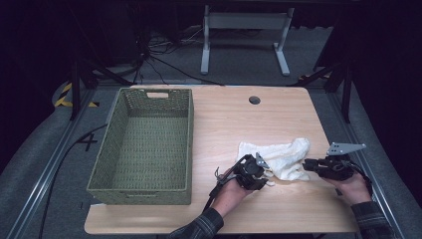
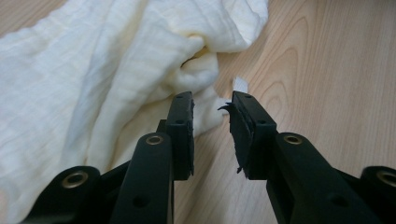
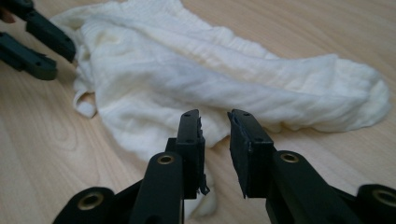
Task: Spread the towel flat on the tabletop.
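Cloth: the white cloth (image 1: 278,157) lies crumpled on the wooden table (image 1: 239,124), between the two grippers, its long axis running from one to the other.
Left gripper (image 2: 212,105): fingers slightly spread, nothing pinched; a cloth edge lies just ahead and to their left.
Right gripper (image 3: 214,119): fingers slightly spread, empty; the cloth's near edge is just ahead.
Nearer hand: both about equally close, one at each end.
Room: a green woven basket (image 1: 149,94) stands well apart, beyond the left gripper.
Likely next: each pinches its end.
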